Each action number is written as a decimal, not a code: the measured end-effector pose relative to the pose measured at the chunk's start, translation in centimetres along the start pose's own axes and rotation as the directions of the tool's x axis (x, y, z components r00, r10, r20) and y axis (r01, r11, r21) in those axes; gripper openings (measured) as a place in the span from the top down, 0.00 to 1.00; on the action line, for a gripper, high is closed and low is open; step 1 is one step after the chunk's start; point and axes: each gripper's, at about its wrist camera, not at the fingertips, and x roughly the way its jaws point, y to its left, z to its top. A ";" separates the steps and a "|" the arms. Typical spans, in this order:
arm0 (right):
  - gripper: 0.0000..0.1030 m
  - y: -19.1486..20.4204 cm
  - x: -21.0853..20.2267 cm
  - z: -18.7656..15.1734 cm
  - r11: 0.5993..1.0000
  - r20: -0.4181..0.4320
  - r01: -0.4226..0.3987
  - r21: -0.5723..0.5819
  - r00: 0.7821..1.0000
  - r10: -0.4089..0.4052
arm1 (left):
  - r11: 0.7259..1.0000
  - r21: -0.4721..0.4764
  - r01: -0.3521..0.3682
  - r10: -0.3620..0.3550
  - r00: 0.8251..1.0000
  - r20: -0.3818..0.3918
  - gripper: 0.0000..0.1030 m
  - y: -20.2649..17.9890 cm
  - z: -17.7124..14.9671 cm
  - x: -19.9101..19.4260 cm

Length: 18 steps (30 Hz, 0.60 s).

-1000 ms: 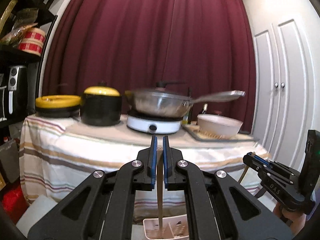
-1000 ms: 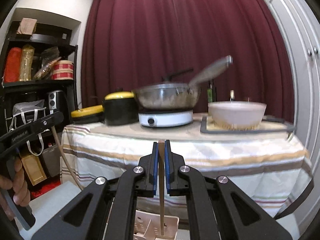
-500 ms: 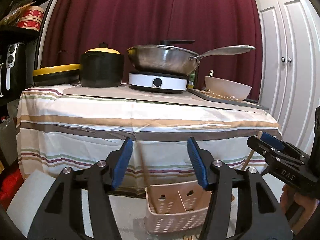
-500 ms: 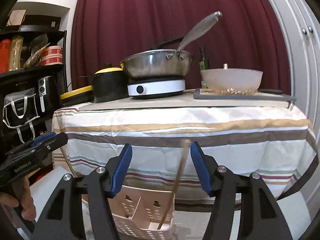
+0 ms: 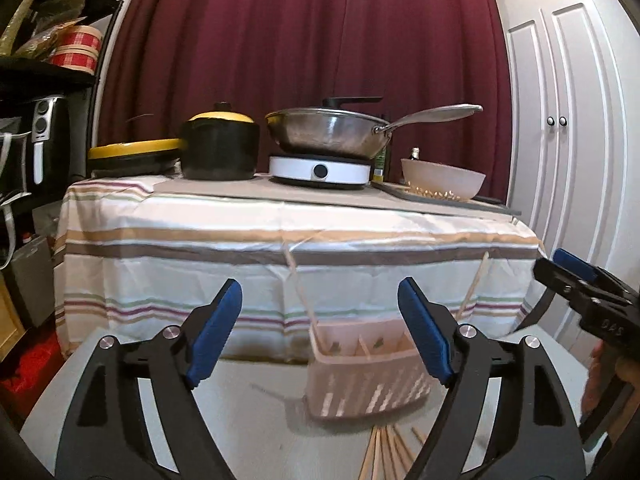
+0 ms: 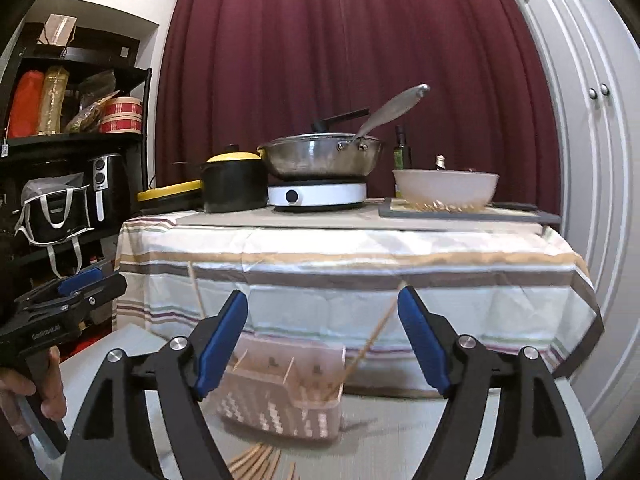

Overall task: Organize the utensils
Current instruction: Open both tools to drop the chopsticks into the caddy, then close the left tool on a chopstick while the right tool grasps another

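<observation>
- two grippers in view: left gripper (image 5: pixel 320 330) and right gripper (image 6: pixel 322 334), each with blue pads on black fingers, jaws spread wide and opening, pressing on nothing.
- one pale pink basket (image 5: pixel 366 384), perforated walls, inner dividers making several compartments, standing on the pale low surface (image 5: pixel 256 412) in front of the table (image 5: pixel 280 240); seen between and below the jaws in both wrist views, blurred.
- two wooden sticks upright in the basket: left stick (image 5: pixel 302 300) leaning leftward in the left end compartment, right stick (image 5: pixel 474 286) leaning rightward at the right end; thin, light wood, long enough to rise well above the rim.
- from the right wrist view, right stick crossing the gap between the open jaws without touching either pad; left stick outside that gripper's left finger.
- loose bundle of wooden sticks (image 5: pixel 386 454) lying flat on the low surface just in front of the basket; count unclear, at least five.
- on the striped tablecloth: one black pot with yellow lid (image 5: pixel 219 146), one steel pan (image 5: pixel 328 132) on one white hotplate (image 5: pixel 320 169), one pale bowl (image 5: pixel 442 178).
- part of a hand (image 6: pixel 44 392) gripping the left gripper's handle at the lower left of the right wrist view.
</observation>
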 end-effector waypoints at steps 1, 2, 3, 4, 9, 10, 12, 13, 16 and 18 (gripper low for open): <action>0.27 0.0 -0.6 -0.7 1.000 -0.010 0.000 0.006 1.000 0.000 | 1.000 0.004 -0.006 0.006 1.000 -0.004 0.24 0.1 -0.5 -0.5; 0.27 0.0 -1.2 -1.5 1.000 -0.021 0.003 0.013 1.000 -0.003 | 1.000 0.016 -0.019 0.020 1.000 -0.011 0.24 0.2 -1.5 -1.3; 0.27 0.1 -1.9 -2.5 1.000 -0.033 0.008 0.020 0.999 -0.007 | 0.999 0.028 -0.031 0.032 0.999 -0.016 0.24 0.2 -2.4 -1.9; 0.27 0.1 -2.5 -3.3 1.000 -0.044 0.011 0.027 0.999 -0.010 | 0.999 0.036 -0.039 0.040 0.999 -0.020 0.24 0.3 -3.0 -2.3; 0.27 0.3 -4.8 -8.4 0.998 -0.116 0.019 0.063 0.993 -0.011 | 0.998 -0.008 -0.058 0.057 0.994 -0.088 0.24 1.2 -7.6 -4.9; 0.27 0.5 -5.4 -9.5 0.998 -0.130 0.023 0.064 0.991 -0.014 | 0.998 -0.017 -0.062 0.060 0.993 -0.099 0.24 1.3 -8.4 -5.2; 0.27 0.6 -6.2 -11.1 0.997 -0.150 0.035 0.063 0.988 -0.025 | 0.997 -0.017 -0.078 0.076 0.990 -0.121 0.24 1.3 -10.1 -5.9; 0.28 0.7 -6.6 -12.2 0.997 -0.162 0.041 0.060 0.986 -0.031 | 0.996 -0.013 -0.089 0.086 0.987 -0.133 0.24 1.3 -11.0 -6.2; 0.34 0.7 -7.7 -14.8 0.996 -0.203 0.055 0.063 0.978 -0.041 | 0.995 -0.008 -0.104 0.101 0.980 -0.174 0.25 1.1 -13.7 -6.9; 0.36 0.6 -8.3 -16.6 0.995 -0.237 0.062 0.074 0.970 -0.043 | 0.994 0.000 -0.105 0.103 0.973 -0.208 0.26 1.0 -15.2 -7.1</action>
